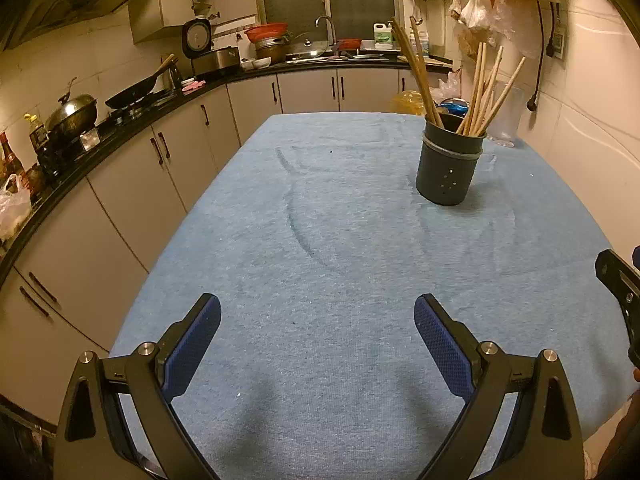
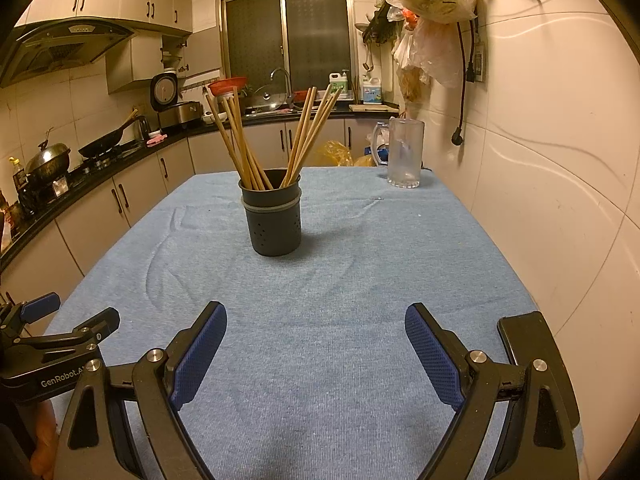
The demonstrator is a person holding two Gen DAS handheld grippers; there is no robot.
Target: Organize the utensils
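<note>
On the blue cloth-covered table (image 2: 360, 280), wooden chopsticks (image 2: 244, 140) stand in a dark perforated cylindrical holder (image 2: 276, 220). Both my left gripper (image 1: 318, 334) and right gripper (image 2: 316, 340) hover well short, fingers spread wide and empty.

- The blue cloth (image 2: 360, 280) lay bare across the near half of the table, giving open room ahead of both grippers.
- The dark holder (image 2: 276, 220) stood upright mid-table, the only obstacle there.
- Its chopsticks (image 2: 308, 136) fanned out left and right above the rim, narrowing any approach from above.
- A clear mug (image 2: 405, 154) stood at the far right corner, well apart from the holder.
- The tiled wall (image 2: 560, 200) closed off the right side.
- A dark flat object (image 2: 528, 344), possibly a phone, lay at the near right edge.
</note>
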